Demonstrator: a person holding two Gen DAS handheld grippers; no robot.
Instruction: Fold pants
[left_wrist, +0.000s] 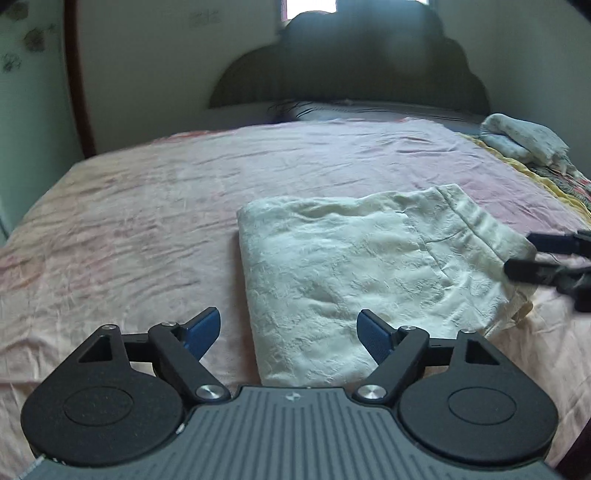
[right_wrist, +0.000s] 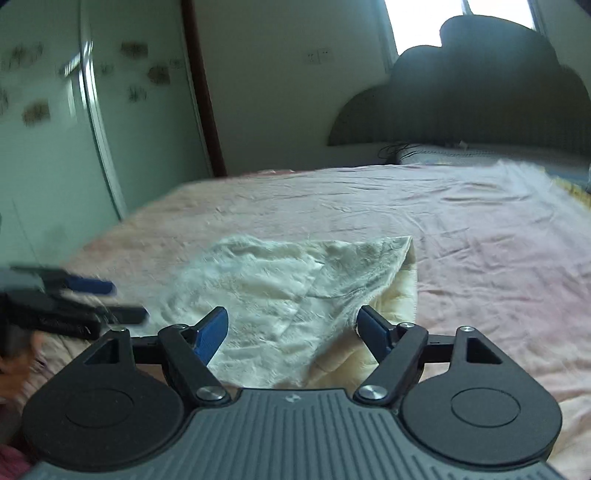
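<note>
The cream pants (left_wrist: 362, 266) lie folded into a rough rectangle on the pink bedsheet (left_wrist: 147, 206). My left gripper (left_wrist: 288, 325) is open and empty, just short of the fold's near left corner. The right gripper shows in the left wrist view (left_wrist: 517, 254) at the pants' right edge, by the waistband. In the right wrist view my right gripper (right_wrist: 291, 325) is open and empty, hovering over the near edge of the pants (right_wrist: 295, 288). The left gripper shows there too (right_wrist: 125, 299), at the far left, blurred.
A dark scalloped headboard (left_wrist: 354, 74) stands at the far end of the bed. A folded pale bundle (left_wrist: 524, 140) and a patterned quilt (left_wrist: 569, 184) lie at the far right. A green wardrobe (right_wrist: 48, 129) stands left of the bed.
</note>
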